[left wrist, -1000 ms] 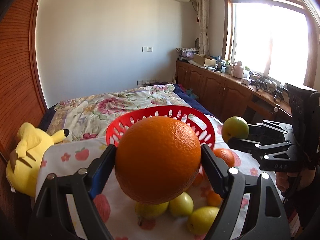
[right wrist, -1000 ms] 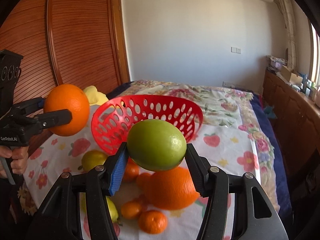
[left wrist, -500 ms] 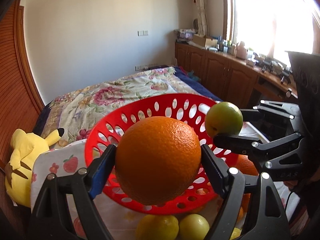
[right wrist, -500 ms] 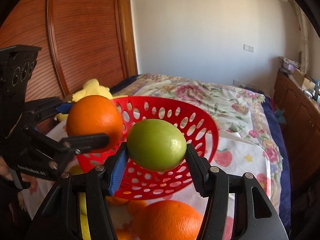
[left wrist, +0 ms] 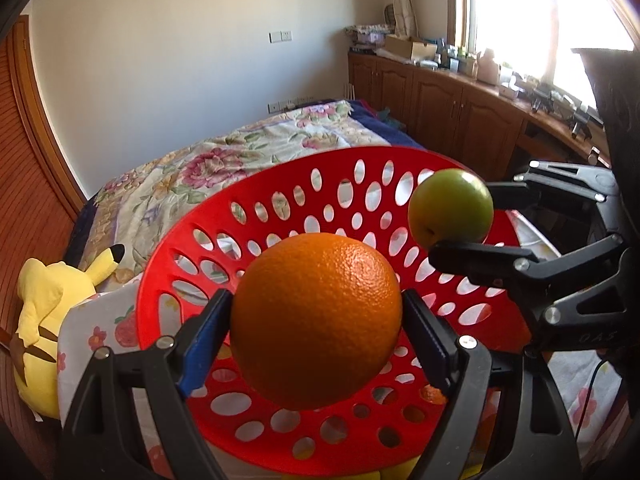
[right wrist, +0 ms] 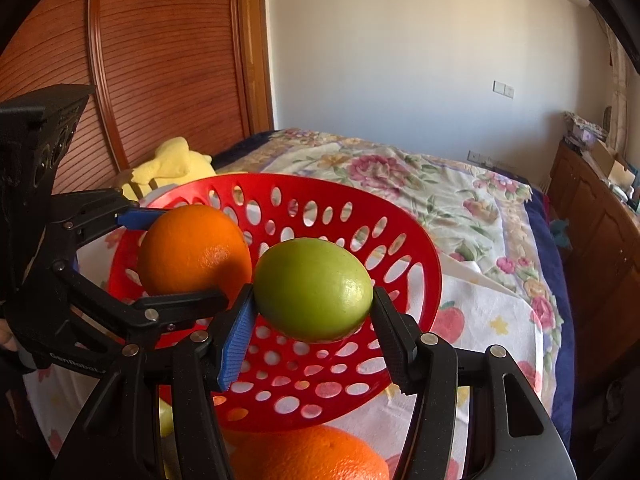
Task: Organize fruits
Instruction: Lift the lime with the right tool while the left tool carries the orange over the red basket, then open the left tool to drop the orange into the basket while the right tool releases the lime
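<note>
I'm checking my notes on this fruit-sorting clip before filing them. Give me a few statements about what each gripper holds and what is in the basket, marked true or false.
1. The left gripper is shut on an orange. True.
2. The right gripper holds a lemon-yellow banana. False: it is shut on a green fruit.
3. The red basket already contains fruit. False: no fruit is seen lying in it; both are held above it.
4. A yellow plush toy lies beside the basket. True.

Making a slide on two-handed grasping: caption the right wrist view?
Right hand-held gripper holds a green fruit over the red basket, beside the left's orange.
</note>
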### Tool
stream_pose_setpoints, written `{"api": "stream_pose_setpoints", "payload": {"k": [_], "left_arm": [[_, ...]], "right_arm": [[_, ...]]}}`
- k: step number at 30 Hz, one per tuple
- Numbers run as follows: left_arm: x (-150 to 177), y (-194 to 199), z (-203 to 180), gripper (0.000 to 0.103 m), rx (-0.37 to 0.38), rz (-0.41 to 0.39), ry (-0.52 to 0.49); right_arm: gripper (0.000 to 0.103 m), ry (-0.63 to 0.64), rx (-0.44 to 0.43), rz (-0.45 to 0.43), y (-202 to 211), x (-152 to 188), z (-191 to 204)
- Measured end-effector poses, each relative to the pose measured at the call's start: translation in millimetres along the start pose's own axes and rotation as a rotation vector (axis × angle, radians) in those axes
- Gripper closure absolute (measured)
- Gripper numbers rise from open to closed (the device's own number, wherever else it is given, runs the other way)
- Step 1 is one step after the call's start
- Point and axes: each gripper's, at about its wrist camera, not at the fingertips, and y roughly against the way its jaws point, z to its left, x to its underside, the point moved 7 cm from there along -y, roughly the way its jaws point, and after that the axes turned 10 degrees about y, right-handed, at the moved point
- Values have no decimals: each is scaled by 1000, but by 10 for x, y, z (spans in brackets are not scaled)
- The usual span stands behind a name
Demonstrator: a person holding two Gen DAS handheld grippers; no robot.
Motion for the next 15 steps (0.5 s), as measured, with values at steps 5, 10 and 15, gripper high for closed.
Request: {"api": "stream_pose_setpoints", "payload": {"k": [5,10,15], "left_arm": [[13,-54,18,19,-16,22,7],[-7,-43,28,19,0,16,12],[15,-80,40,19,13,41,20]], "right_arm": [[45,15,-1,25,-75,12,-2],[45,19,0,35,-99,12,-22],[45,17,7,44,-132,22,-41]]}}
